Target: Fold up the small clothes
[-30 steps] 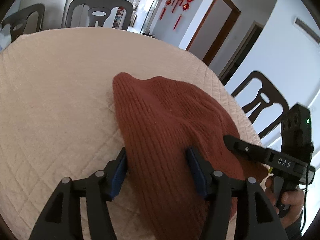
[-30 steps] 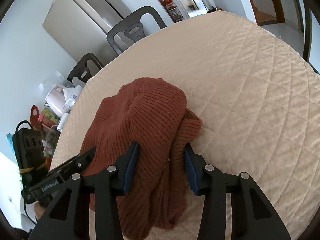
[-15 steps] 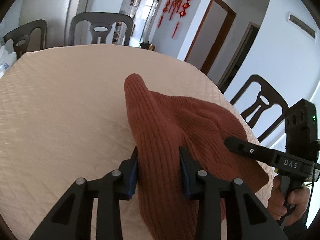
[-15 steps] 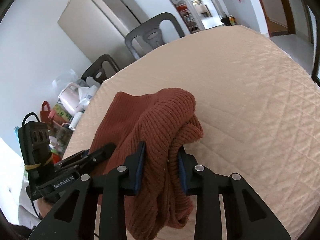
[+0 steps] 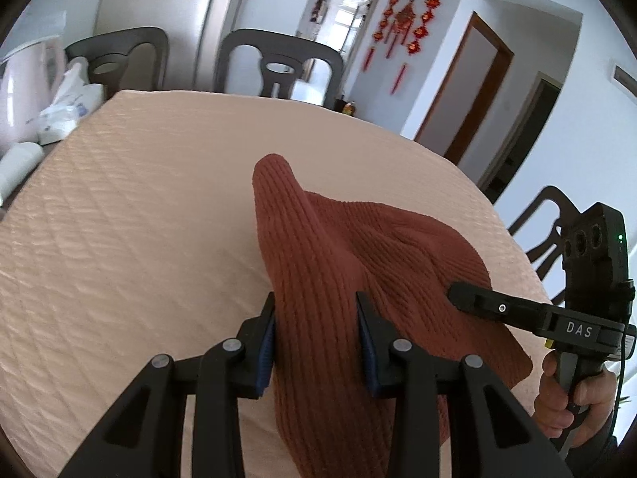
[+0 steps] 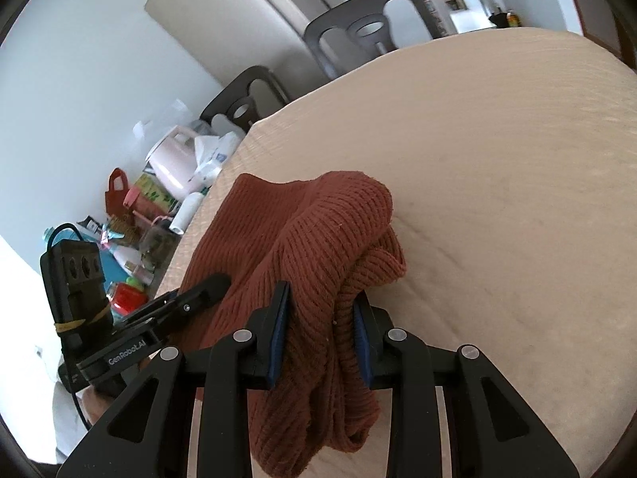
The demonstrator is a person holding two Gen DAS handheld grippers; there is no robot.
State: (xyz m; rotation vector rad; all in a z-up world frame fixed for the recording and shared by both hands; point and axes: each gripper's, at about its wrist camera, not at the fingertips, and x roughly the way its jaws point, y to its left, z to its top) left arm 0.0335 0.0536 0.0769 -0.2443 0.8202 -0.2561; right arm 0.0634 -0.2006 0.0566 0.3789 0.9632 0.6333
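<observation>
I have both claws on the knit (image 5: 350,279), a rust-red ribbed garment lying bunched on the near part of the worktop (image 5: 139,207), and I judge this to be the lift that opens a fold: each claw has an edge and the cloth rises in a peak between them. The left claw (image 5: 316,342) is pinched onto a thick ridge of the knit, its blue pads pressed into the ribs on either side. The right claw (image 6: 320,330) is clamped the same way on a doubled, rolled wad of the knit, with loose cloth hanging below its fingers. Next, I think, I need to carry both edges together across the knit, away from me, keeping them level and the cloth taut, then lay them down squarely so the wad does not stay bunched.
</observation>
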